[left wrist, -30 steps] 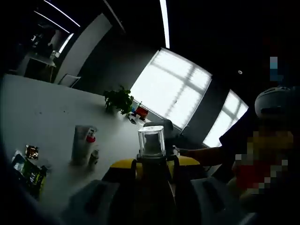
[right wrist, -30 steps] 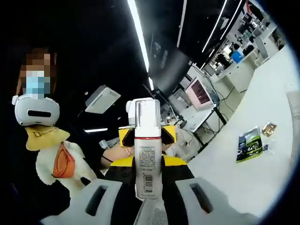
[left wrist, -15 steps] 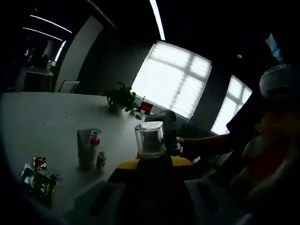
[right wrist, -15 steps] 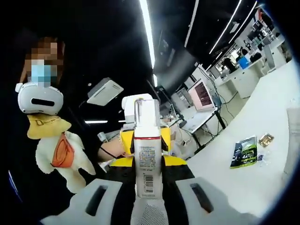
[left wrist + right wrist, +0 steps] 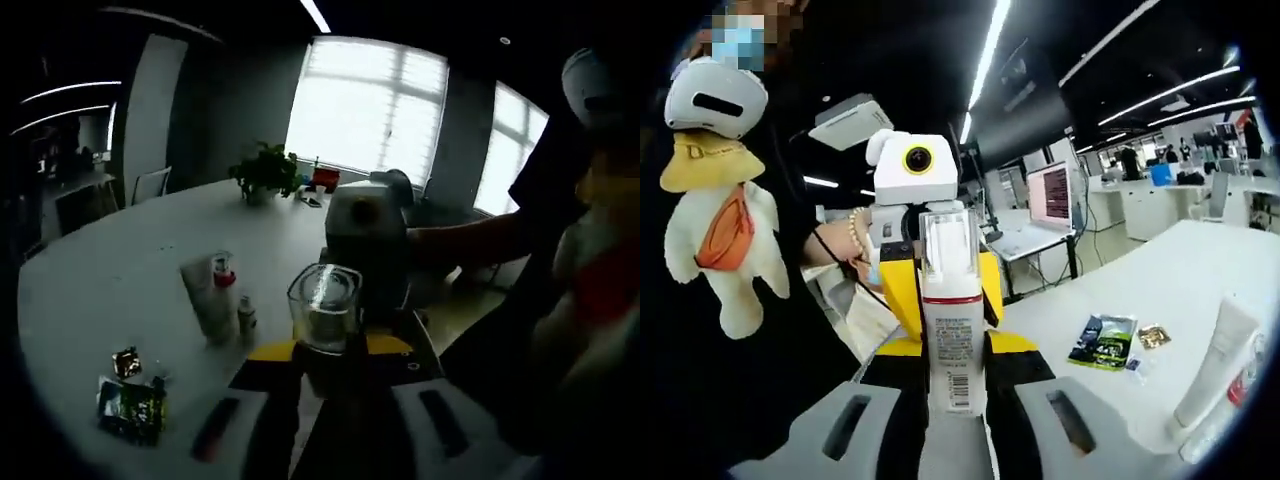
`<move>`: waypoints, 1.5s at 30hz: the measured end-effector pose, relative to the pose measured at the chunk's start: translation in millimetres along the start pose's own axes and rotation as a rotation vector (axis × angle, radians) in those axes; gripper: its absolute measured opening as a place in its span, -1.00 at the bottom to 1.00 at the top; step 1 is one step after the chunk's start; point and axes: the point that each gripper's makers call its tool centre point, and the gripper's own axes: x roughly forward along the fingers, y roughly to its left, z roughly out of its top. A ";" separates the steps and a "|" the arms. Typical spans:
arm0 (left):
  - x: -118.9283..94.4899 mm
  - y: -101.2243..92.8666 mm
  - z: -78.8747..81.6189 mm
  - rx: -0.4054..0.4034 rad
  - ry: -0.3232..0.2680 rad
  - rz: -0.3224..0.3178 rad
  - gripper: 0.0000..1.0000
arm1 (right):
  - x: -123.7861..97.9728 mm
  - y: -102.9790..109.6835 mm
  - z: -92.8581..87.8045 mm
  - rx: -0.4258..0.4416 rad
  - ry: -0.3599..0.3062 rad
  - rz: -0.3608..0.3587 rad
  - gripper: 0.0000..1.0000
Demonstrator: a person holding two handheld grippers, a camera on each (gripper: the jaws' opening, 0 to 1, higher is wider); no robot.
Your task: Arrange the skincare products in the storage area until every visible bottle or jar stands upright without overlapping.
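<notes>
A white pump bottle with a clear cap, a red band and a barcode label stands upright between the jaws of my right gripper, which is shut on it. Facing it, my left gripper has its yellow jaws on either side of the same bottle. In the left gripper view the bottle's clear cap rises from my left gripper, shut on it, with the right gripper close behind. On the table stand a white tube, a red-capped bottle and a small bottle.
Snack packets lie on the white table near its edge. The white tube stands at the right. A potted plant is at the far end. A person with a plush toy stands close.
Both views have swung and tilted, bringing more of the table, the tube and the packets into sight. The bottle stays gripped, and the two grippers have come closer together.
</notes>
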 end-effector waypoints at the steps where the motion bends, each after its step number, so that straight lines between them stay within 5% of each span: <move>1: 1.3 0.2 -1.6 0.008 0.009 0.004 -0.58 | 0.3 -1.0 -3.1 -0.020 0.015 -0.008 -0.60; 8: 11.0 7.9 -14.9 0.095 0.095 0.077 -0.59 | 2.1 -15.3 -22.3 -0.129 0.070 -0.079 -0.60; 21: 25.6 21.8 -20.7 0.126 0.092 0.150 -0.59 | -5.9 -38.0 -36.3 -0.115 0.097 -0.182 -0.57; 26: 32.3 24.5 -23.5 0.105 0.062 0.141 -0.59 | -6.7 -42.0 -47.7 -0.128 0.140 -0.225 -0.40; 45: 59.6 42.3 -54.3 0.120 0.132 0.143 -0.58 | -29.8 -51.5 -70.2 -0.059 0.130 -0.386 0.11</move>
